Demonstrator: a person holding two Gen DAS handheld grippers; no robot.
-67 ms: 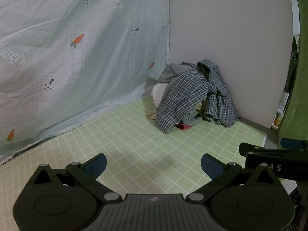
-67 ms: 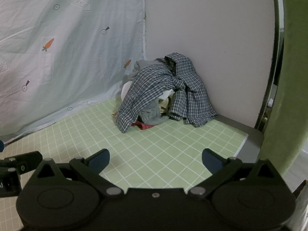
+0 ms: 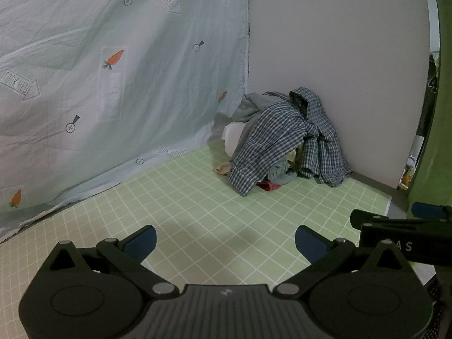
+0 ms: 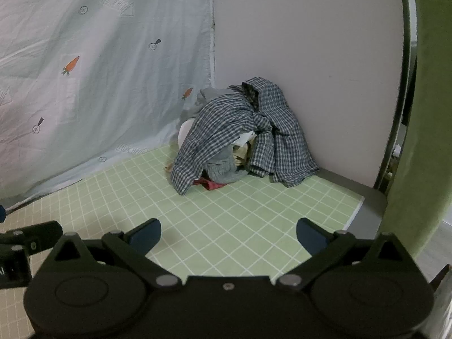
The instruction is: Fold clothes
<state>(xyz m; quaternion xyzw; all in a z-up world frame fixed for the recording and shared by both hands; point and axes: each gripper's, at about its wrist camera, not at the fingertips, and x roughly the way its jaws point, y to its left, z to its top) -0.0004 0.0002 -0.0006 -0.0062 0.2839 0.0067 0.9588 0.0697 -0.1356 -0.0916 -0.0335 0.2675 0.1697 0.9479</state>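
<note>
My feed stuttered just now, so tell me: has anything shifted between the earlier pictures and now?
No visible change. Both hand-held grippers, left and right, are open and empty over the green checked mat, and the pile of clothes sits untouched in the corner.

Soft woven check cloth in the rumpled shirt (image 3: 271, 141) atop the clothes pile (image 4: 226, 166). Thin, creased printed fabric in the hanging sheet (image 3: 113, 84); smooth matt plaster-like wall (image 3: 339, 56). Matt gridded mat (image 4: 240, 214), matt black plastic gripper bodies.
</note>
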